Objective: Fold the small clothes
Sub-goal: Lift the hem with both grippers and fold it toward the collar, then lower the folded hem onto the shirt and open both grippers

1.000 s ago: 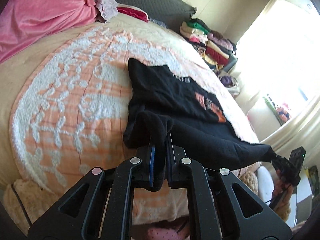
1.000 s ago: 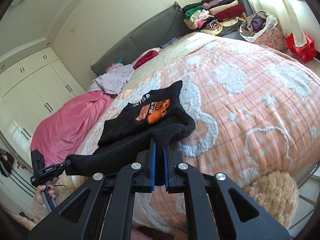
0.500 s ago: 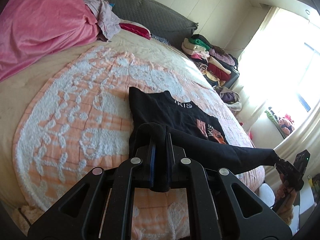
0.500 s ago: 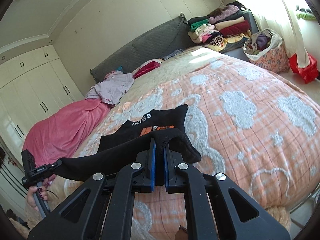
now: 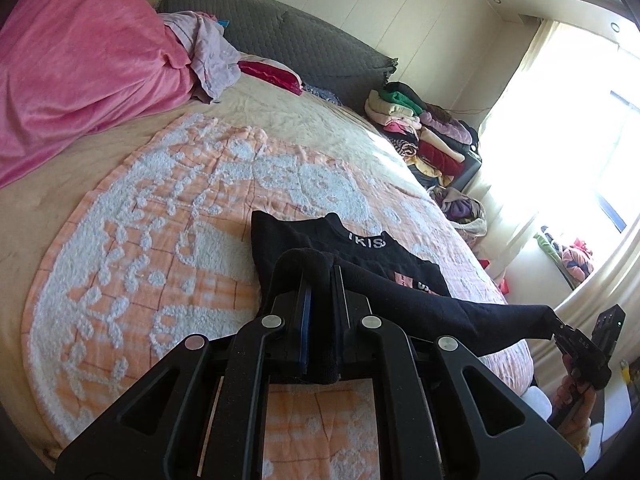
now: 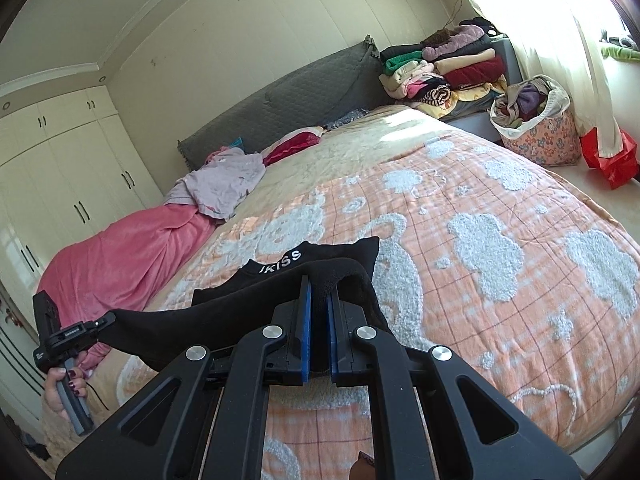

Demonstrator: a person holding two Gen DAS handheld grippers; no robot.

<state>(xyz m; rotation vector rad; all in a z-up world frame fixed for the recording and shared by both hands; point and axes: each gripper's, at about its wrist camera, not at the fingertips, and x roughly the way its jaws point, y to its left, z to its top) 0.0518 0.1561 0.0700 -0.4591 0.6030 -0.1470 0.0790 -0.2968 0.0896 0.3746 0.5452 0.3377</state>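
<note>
Left wrist view: the black T-shirt [image 5: 360, 264] lies collar-away on the orange blanket [image 5: 160, 240] of the bed, its near hem lifted. The left hand-held gripper [image 5: 320, 292] is clamped on one hem corner, the right hand-held gripper [image 6: 318, 300] on the other, the edge stretched between them. Uneven pull could skew the fold, or a corner could slip free. Beside the bed, a floral fabric basket [image 6: 540, 136] holds loose clothes.
</note>
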